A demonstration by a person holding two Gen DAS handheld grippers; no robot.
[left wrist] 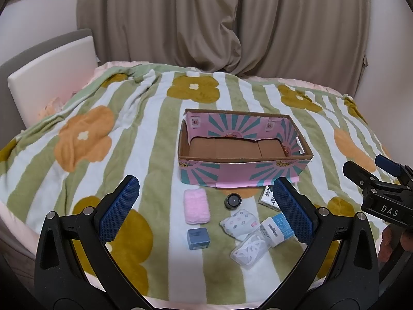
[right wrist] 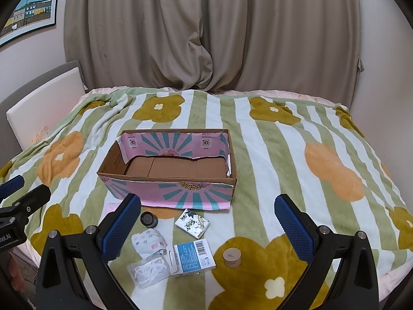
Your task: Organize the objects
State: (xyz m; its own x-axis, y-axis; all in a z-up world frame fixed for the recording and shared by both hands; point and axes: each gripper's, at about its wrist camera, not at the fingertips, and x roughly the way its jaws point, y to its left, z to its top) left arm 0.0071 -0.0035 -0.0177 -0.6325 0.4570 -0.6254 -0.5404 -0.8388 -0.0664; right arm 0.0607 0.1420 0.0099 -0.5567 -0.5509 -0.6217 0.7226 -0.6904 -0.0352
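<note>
Right now both sets of jaws are standing wide and holding nothing: the left gripper [left wrist: 206, 206] is hovering above the near cluster of small things, and the right gripper [right wrist: 207, 228] is hanging over the same patch from its own side. Between the left jaws are lying a pink towel roll [left wrist: 195, 206], a small blue box [left wrist: 197, 238], a dark round lens-like cap [left wrist: 233, 200], a patterned cloth bundle [left wrist: 241, 223], a clear bag of white bands [left wrist: 249, 252] and a blue-and-white packet [left wrist: 277, 228], with a printed tissue pack [left wrist: 268, 196] partly hidden behind the right pad. A tan wooden cylinder [right wrist: 232, 257] is sitting apart to the right in the right wrist view. Just beyond them the open cardboard box [left wrist: 245, 159] is waiting empty on the striped flower blanket [left wrist: 155, 139] covering the bed. The trouble, I judge, is lying in the crowding: the bundle, the bag and the packet are touching or overlapping, so closing on one is likely to drag or pinch a neighbour. The bag looks slippery and limp and may be sliding out of the pads. The soft blanket is giving under pressure, so a low approach could be snagging the pile or pushing a thing down rather than gripping it. The cap and the cylinder could be rolling away if nudged, and the box, being light with a torn lining, could be shifting if a jaw is bumping its near wall.
</note>
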